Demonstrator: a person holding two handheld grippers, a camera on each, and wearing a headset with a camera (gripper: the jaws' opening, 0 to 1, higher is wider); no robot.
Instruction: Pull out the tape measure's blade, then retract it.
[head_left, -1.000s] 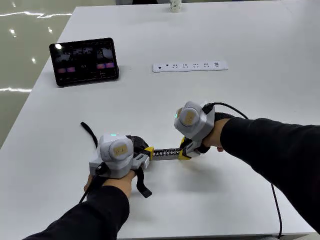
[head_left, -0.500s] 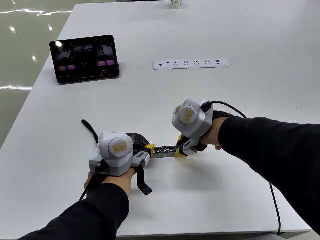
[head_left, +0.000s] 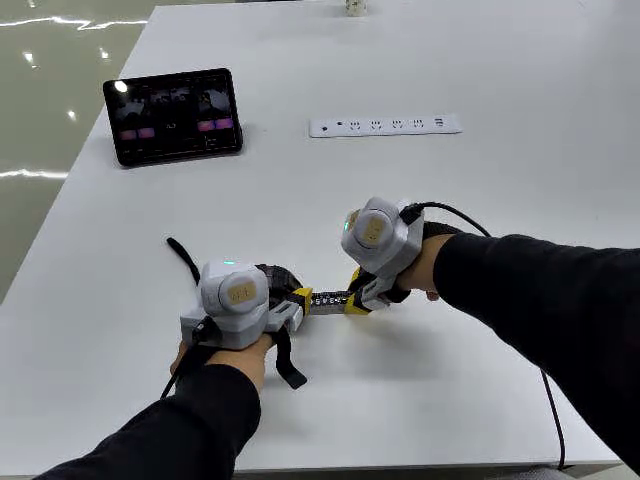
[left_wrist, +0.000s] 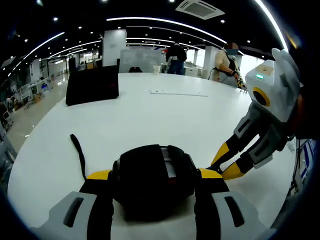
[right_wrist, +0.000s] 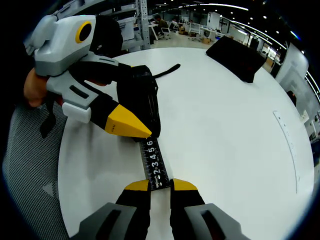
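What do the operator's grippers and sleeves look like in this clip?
The left hand-held gripper and right hand-held gripper share rounded grey housings with a yellowish disc and jaws tipped yellow. A black cable trails from the right one. Both sleeves are black.

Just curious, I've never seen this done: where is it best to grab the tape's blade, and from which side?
Grab the blade at its free tip, coming from the side opposite the case. It is a thin flat strip running straight out, and the right gripper pinches it there, in line.
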